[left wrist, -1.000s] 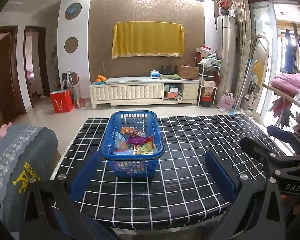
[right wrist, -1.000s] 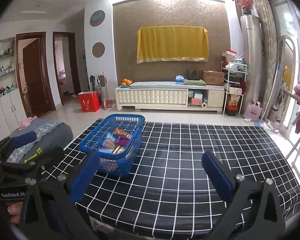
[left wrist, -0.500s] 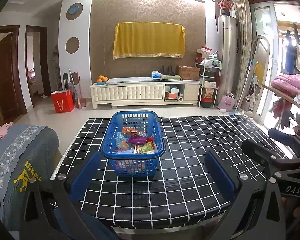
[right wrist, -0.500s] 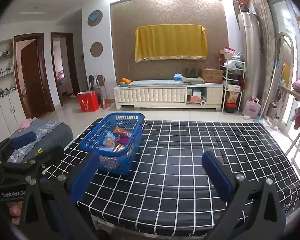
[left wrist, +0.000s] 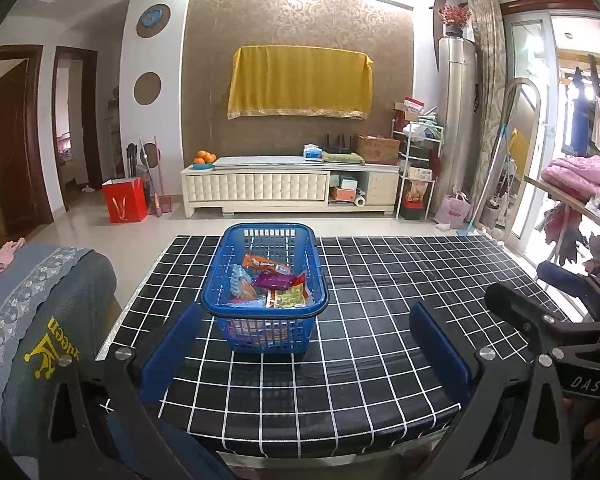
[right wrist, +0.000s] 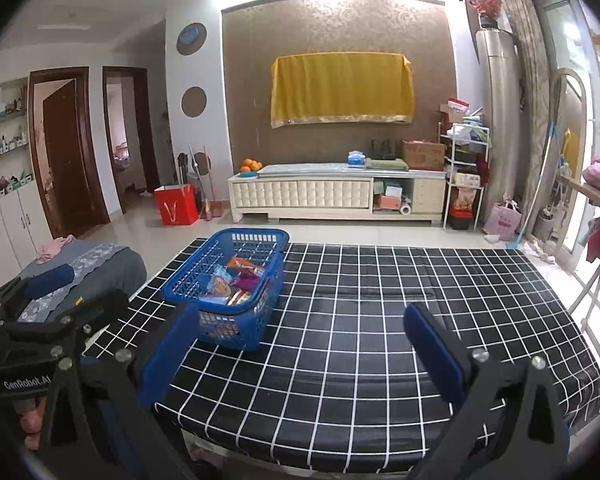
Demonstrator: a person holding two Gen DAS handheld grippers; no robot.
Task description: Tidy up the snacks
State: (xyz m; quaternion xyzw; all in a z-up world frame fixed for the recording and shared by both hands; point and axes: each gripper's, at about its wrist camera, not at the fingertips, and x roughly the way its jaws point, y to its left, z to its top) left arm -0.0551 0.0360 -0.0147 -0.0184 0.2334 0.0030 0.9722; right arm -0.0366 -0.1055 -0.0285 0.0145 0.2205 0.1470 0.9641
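Note:
A blue plastic basket (left wrist: 265, 322) (right wrist: 236, 326) stands on the black checked tabletop (left wrist: 372, 288) (right wrist: 380, 304), left of its middle. Several snack packets (left wrist: 268, 280) (right wrist: 236, 280) lie inside it, orange, purple and yellow-green among them. My left gripper (left wrist: 304, 344) is open near the table's front edge, short of the basket, nothing between its blue pads. My right gripper (right wrist: 300, 344) is open too, holding nothing, with the basket ahead and to its left. Each view shows the other gripper's black frame at its side.
A grey-covered seat (left wrist: 40, 300) stands at the table's left end. A clothes rack with pink bedding (left wrist: 580, 180) stands to the right. Beyond the table are tiled floor, a white TV cabinet (left wrist: 292, 188) and a red bag (left wrist: 124, 200).
Both views have shifted slightly; the basket sits a little more to the right in each frame. Both grippers stay open and empty, and the basket has not moved on the table.

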